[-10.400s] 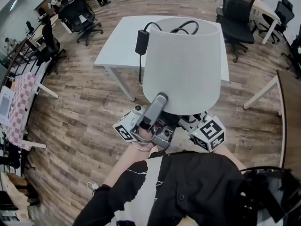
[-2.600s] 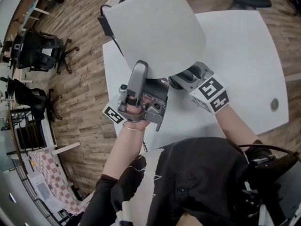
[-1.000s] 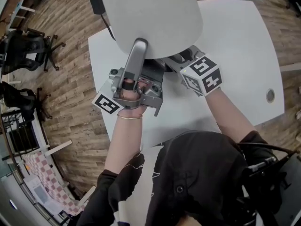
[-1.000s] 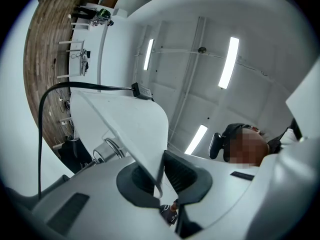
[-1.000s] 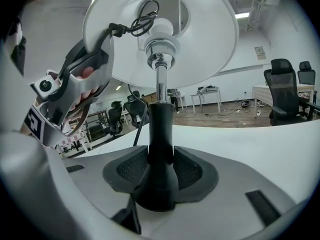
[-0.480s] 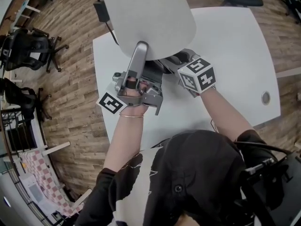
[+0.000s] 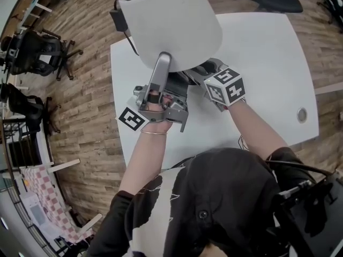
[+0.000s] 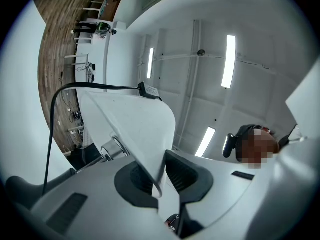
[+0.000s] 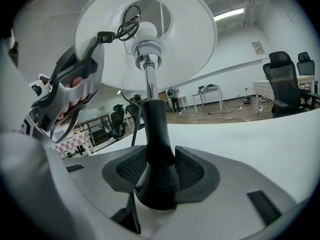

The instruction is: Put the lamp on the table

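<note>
The lamp (image 7: 171,25) stands at the near left of the tabletop (image 7: 268,63), apparently set down. The right gripper (image 9: 160,171) pinches its black stem (image 9: 156,134); the left gripper (image 8: 159,171), jaws just opening, loosely straddles the edge of the shade (image 8: 135,129). Only letting go seems left.

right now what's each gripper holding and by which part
Right gripper grips the lamp's black base at its neck. Left gripper jaws, just opening, straddle the shade rim, seemingly loose.
</note>
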{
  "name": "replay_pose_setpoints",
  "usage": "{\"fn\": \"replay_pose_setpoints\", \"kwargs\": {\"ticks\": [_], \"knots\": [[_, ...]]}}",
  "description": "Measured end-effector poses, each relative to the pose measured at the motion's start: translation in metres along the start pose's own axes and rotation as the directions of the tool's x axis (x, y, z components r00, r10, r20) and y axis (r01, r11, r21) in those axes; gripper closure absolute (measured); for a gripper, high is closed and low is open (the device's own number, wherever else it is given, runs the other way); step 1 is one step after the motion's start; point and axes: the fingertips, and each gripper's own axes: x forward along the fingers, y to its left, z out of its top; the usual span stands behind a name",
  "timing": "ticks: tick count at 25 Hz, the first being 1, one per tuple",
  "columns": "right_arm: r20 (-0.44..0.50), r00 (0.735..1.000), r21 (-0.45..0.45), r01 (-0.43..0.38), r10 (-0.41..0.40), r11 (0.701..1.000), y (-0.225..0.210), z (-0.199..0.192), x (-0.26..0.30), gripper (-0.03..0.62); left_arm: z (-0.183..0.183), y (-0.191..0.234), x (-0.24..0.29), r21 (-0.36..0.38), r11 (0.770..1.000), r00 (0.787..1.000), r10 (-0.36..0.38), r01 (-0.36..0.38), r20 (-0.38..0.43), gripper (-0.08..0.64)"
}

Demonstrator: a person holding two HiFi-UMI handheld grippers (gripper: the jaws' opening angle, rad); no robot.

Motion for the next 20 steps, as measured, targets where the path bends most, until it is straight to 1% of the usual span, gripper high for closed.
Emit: {"fn": "replay_pose_setpoints", "kwargs": {"ticks": [14,20], "knots": [[0.020,1.000,-0.039,0.005,-0.005,0.999,0.001,0.003,-0.003,0.411,-0.007,-0.006,0.001,0.017,1.000,1.000,0.008,-0.008,-0.001,0.503],[0.029,1.000,-0.039,0.012,-0.011,0.999,0.000,-0.004,-0.005,0.411,-0.014,-0.006,-0.005,0.020,1.000,1.000,0.006,-0.006,-0.006,0.500]]}}
